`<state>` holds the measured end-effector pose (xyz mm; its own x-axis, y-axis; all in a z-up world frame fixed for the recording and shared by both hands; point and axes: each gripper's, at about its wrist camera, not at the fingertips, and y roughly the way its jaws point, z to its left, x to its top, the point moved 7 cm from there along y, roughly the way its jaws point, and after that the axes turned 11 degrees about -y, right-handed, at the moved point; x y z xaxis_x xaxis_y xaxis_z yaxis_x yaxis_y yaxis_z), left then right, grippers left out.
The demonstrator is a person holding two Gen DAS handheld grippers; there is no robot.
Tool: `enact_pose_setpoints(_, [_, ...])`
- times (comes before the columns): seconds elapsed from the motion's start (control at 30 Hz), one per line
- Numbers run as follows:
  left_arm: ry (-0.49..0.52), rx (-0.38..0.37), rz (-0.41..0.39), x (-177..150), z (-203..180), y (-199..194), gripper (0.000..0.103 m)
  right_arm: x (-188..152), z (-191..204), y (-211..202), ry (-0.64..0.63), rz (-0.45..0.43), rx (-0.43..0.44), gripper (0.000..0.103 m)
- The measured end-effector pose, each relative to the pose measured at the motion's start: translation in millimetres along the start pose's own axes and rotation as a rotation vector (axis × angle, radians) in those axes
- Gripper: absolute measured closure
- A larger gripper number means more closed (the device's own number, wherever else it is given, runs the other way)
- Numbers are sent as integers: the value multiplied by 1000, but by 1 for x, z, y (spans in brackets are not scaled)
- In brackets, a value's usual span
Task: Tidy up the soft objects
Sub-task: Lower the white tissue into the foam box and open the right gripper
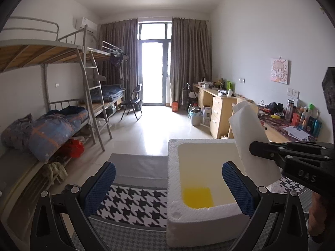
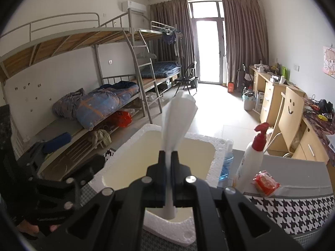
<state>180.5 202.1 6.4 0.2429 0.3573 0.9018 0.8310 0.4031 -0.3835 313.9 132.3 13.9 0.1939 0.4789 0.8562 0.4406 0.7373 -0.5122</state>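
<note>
The right gripper (image 2: pixel 167 156) has its fingers clenched on one white foam sheet (image 2: pixel 178 117), which stands up beyond their tips above the one white foam box (image 1: pixel 173 167). The left gripper (image 1: pixel 167 188) has its fingers spread wide and grasps nothing; the box's near corner lies between them. One yellow piece (image 1: pixel 197 196) already lies inside the box, so I judge the job partly done: the sheet is left to go in. One pump bottle (image 2: pixel 250 156) and one red packet (image 2: pixel 266 183) wait on the counter to the right of the right fingers.

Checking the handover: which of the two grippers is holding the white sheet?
The right gripper, shut on the white sheet; the left gripper stands wide open, empty.
</note>
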Motion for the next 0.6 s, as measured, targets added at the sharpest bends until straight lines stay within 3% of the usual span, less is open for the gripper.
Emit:
enact_pose_setpoints(0.4, [-13,14,-1,-6,16,-5,1,-10,-2,23,-30,68,-24,95])
enact_pose_setpoints(0.43, [-14,14,0,-6,16,-5,1,-11,-2,25,-32,74,-22,90])
enact_pose_setpoints(0.53, [-14,16,3,-8,18,-6,1,-12,0,28,-29,89,-11,56])
enact_pose_setpoints(0.57, [-15,18,4,-8,19,-6,1,-12,0,27,-23,88,-12,48])
enact_pose_setpoints(0.6, [-17,19,4,-8,20,-7,1,-13,-1,26,-17,83,-15,47])
